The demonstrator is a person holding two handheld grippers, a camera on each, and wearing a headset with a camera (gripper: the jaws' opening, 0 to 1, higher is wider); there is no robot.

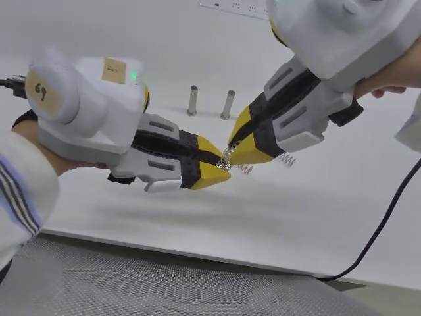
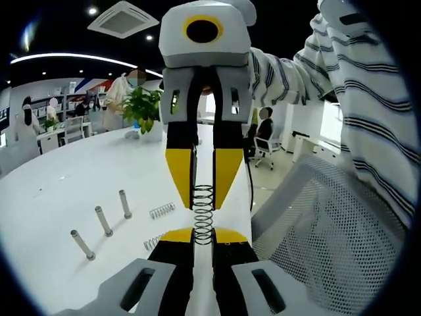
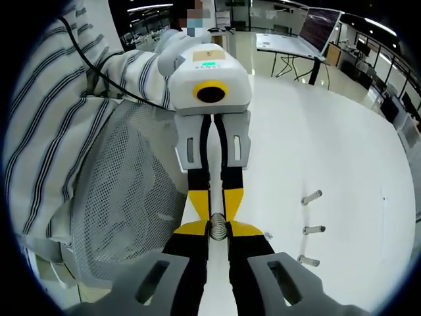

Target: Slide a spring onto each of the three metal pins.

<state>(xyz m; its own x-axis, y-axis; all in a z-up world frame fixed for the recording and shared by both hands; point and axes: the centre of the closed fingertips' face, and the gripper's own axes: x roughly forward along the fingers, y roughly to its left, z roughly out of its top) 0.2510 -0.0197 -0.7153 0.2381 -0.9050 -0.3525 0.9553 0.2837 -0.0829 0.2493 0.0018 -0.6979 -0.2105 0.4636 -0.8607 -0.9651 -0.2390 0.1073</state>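
No pin is fitted yet: the three metal pins (image 2: pixel 102 220) are seen standing bare on the white table (image 1: pixel 131 217). One spring (image 2: pixel 203 214) is held above it between the left gripper (image 1: pixel 222 170) and the right gripper (image 1: pixel 231 149). Both pairs of jaws are narrowed on its ends, though the firmer grip cannot be judged. Two loose springs (image 2: pixel 162 210) lie near the pins. An open office with a plant (image 2: pixel 141 105) is seen behind.

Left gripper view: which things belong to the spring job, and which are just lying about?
Job: spring held between left gripper and right gripper; two loose springs; three pins.
Lying about: plant, mesh chair.
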